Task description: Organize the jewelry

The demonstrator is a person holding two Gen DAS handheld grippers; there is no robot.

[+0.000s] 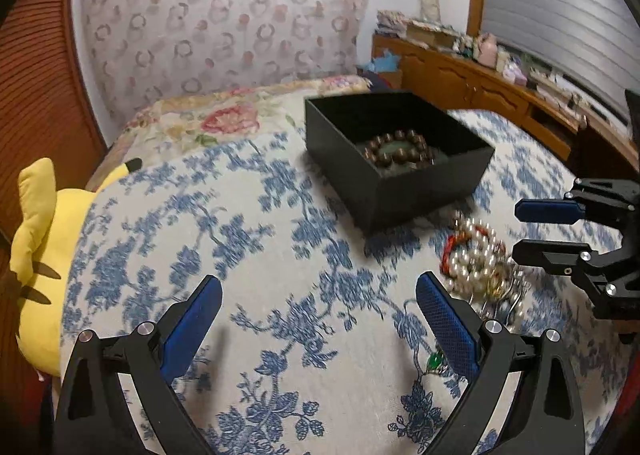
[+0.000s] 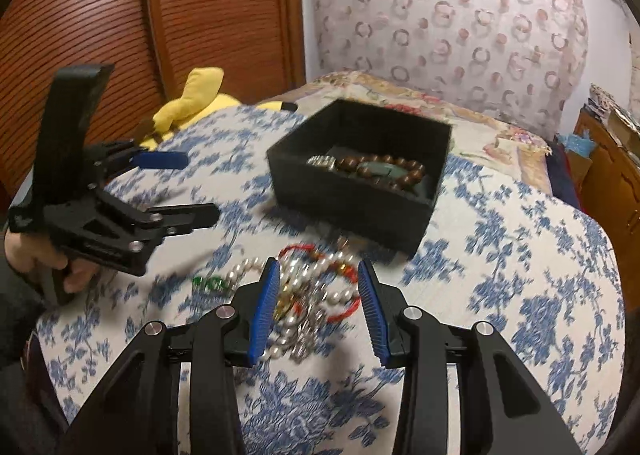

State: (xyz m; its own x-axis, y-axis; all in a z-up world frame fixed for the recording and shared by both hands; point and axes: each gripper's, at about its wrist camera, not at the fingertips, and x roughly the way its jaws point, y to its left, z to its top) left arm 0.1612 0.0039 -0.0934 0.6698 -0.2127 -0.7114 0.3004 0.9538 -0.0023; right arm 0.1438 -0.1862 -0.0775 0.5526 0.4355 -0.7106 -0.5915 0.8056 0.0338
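A black open box (image 1: pixel 400 191) (image 2: pixel 348 211) stands on the blue-flowered bedspread. Inside it lie a brown bead bracelet (image 1: pixel 400 153) (image 2: pixel 384 171) and a greenish piece. In front of the box is a tangled jewelry pile (image 1: pixel 476 259) (image 2: pixel 312 295) of pearl strands, a red cord bracelet and metal bits. A green-stone piece (image 1: pixel 436 361) (image 2: pixel 208 283) lies beside it. My right gripper (image 2: pixel 319 267) (image 1: pixel 518 231) hovers over the pile, open, with pearls showing between its fingers but not pinched. My left gripper (image 1: pixel 320 287) (image 2: pixel 196 185) is open and empty, left of the pile.
A yellow plush toy (image 1: pixel 44 255) (image 2: pixel 196 99) lies at the bed's left edge by a wooden slatted door (image 2: pixel 80 15). A ring-patterned cushion (image 1: pixel 224 15) stands behind the box. A cluttered wooden cabinet (image 1: pixel 480 87) runs along the right. A hand (image 2: pixel 28 255) grips the left tool.
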